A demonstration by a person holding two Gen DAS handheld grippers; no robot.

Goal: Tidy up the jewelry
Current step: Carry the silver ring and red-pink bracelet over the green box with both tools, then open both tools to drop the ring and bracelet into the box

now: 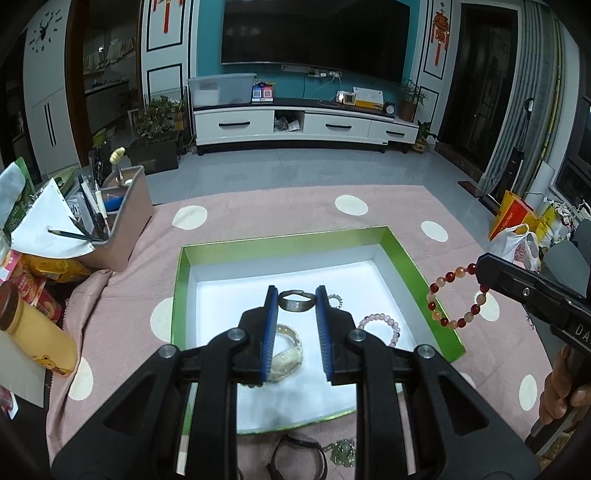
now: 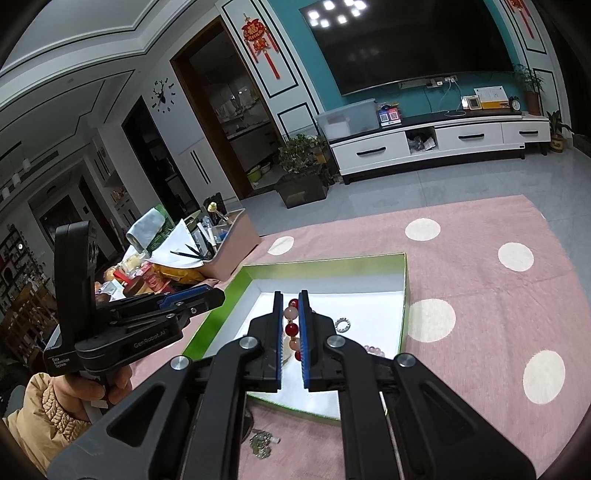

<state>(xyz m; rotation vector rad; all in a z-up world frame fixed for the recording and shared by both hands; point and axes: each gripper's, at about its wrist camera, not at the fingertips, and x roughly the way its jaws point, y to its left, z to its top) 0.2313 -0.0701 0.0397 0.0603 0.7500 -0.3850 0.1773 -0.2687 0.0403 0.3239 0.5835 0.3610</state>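
- A teal wall [image 1: 207,44] carries a large dark television [image 1: 314,35].
- Below it stands a long white TV cabinet [image 1: 295,125] with dark handles.
- The grey tiled floor [image 1: 295,170] lies beyond a pink cloth with cream dots [image 1: 295,210].
- Grey curtains [image 1: 532,96] hang at the right.
- A deer wall clock [image 2: 162,95] hangs beside a dark doorway [image 2: 221,110].

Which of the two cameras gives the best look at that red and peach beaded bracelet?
The left wrist view: the whole red and peach beaded bracelet hangs as a loop from the right gripper. The right wrist view shows only a few beads between its blue pads.
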